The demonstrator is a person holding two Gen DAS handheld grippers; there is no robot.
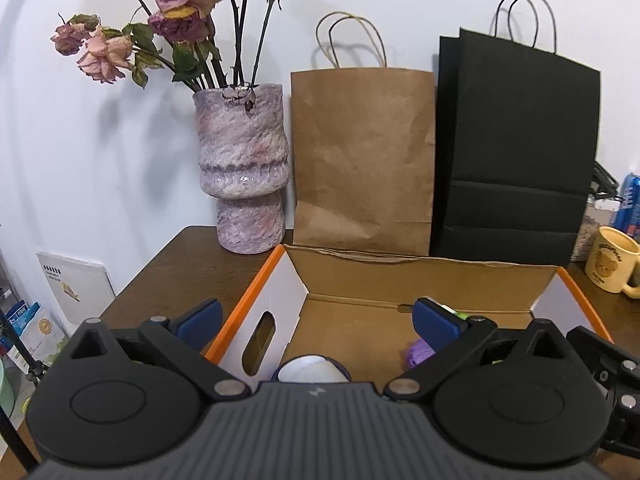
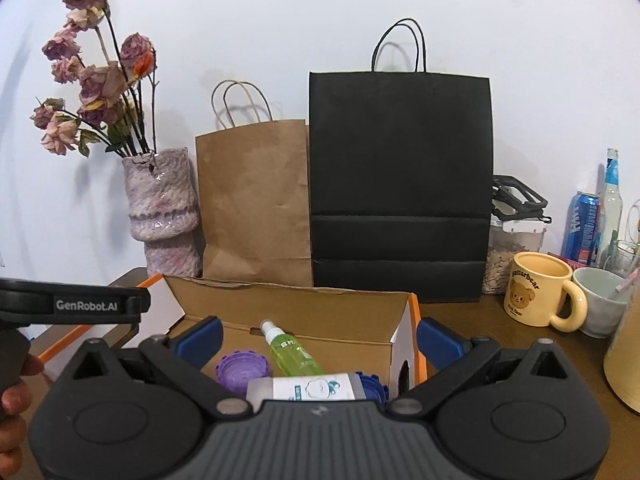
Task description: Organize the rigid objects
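Observation:
An open cardboard box with orange edges (image 1: 256,280) (image 2: 412,312) sits on the brown table. In the right wrist view it holds a green spray bottle (image 2: 290,350), a purple ridged lid (image 2: 240,368), a grey bottle with a white label (image 2: 308,388) and a blue lid (image 2: 374,386). In the left wrist view a white round object (image 1: 310,368) and a purple item (image 1: 418,352) show inside. My left gripper (image 1: 316,320) is open over the box's left wall. My right gripper (image 2: 318,336) is open over the box's right end. Both are empty.
A pink vase of dried roses (image 1: 242,168), a brown paper bag (image 1: 362,156) and a black paper bag (image 1: 516,148) stand behind the box. A yellow bear mug (image 2: 540,292), a grey cup (image 2: 600,300), a seed jar (image 2: 504,256), a blue can (image 2: 582,228) stand right.

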